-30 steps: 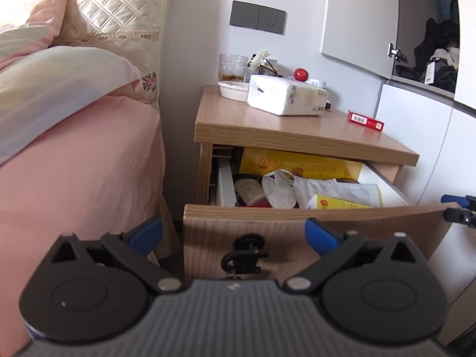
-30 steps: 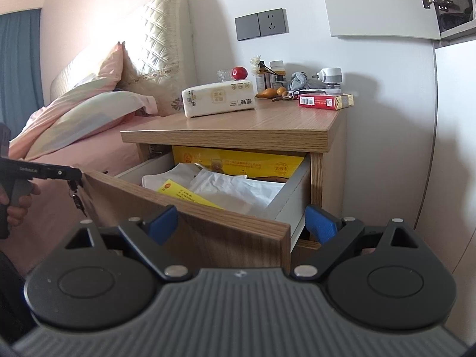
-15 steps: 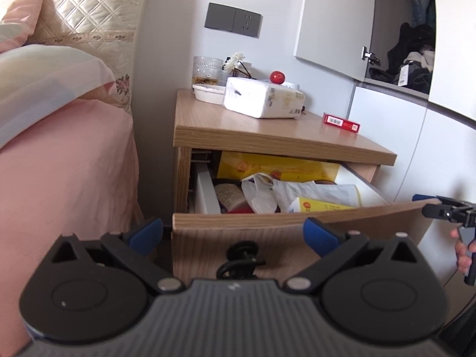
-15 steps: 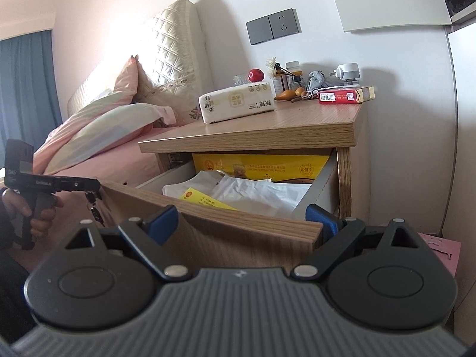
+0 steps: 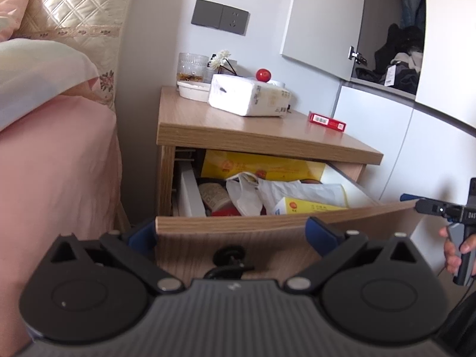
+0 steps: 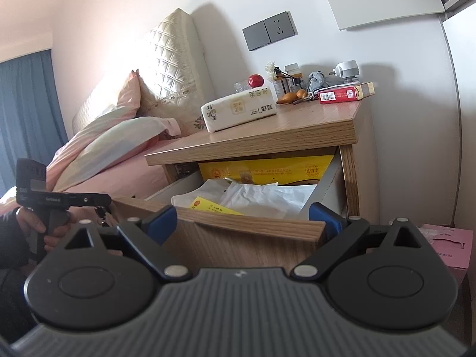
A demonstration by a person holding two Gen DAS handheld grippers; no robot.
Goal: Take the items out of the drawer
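Note:
The nightstand drawer (image 5: 238, 223) stands pulled out, with keys (image 5: 229, 255) hanging in its front lock. Inside lie a large yellow box (image 5: 261, 169), a white plastic bag (image 5: 250, 193), a small yellow-and-white box (image 5: 309, 206) and a round jar (image 5: 212, 195). My left gripper (image 5: 230, 232) is open just before the drawer front, nothing between its fingers. My right gripper (image 6: 244, 220) is at the drawer's right front corner (image 6: 315, 227), its jaws opening and pressing on nothing. Each gripper shows in the other's view: the right gripper (image 5: 431, 208), the left gripper (image 6: 86, 200).
On the nightstand top (image 5: 267, 131) sit a tissue pack (image 5: 250, 98), a red carton (image 5: 327, 120), a glass (image 5: 193, 67) and a red ball (image 5: 263, 75). A pink bed (image 5: 53, 163) is to the left, white cabinets (image 5: 401, 136) to the right, a pink box (image 6: 449, 247) on the floor.
The left view has swung so the nightstand sits further left and the right gripper with its hand shows at the right edge. The right view has rolled and shifted. The drawer stays as it was.

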